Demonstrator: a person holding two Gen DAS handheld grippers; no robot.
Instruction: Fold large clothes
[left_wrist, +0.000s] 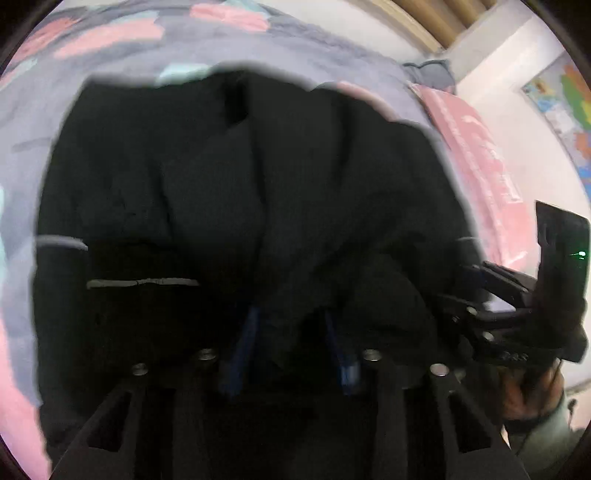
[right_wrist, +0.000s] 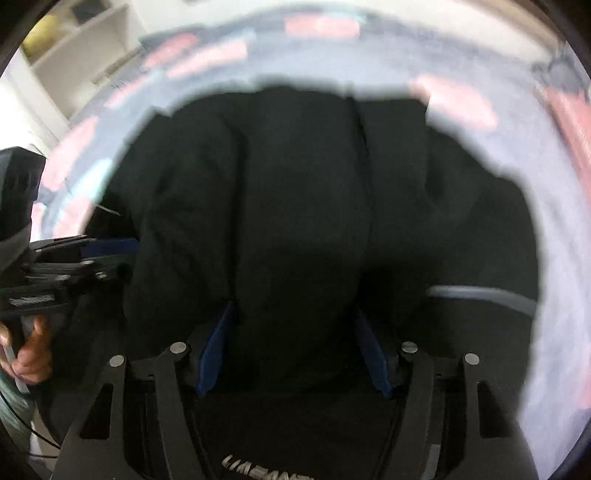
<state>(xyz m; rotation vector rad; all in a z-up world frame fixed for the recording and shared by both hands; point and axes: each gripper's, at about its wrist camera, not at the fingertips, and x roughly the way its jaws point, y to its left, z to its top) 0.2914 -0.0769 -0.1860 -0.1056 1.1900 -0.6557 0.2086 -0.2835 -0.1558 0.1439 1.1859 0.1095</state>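
Grey bedding (left_wrist: 332, 55) with pink and pale blue patches spreads beneath and beyond both grippers. On it, directly ahead of the fingers, lies a large black garment (left_wrist: 240, 184), rumpled, with thin grey trim lines. The left gripper (left_wrist: 291, 328) pinches a fold of this cloth between its blue pads. The right gripper (right_wrist: 293, 332) clamps a thicker bunch of the same garment. A pink pillow (left_wrist: 480, 158) lies right of the left gripper.
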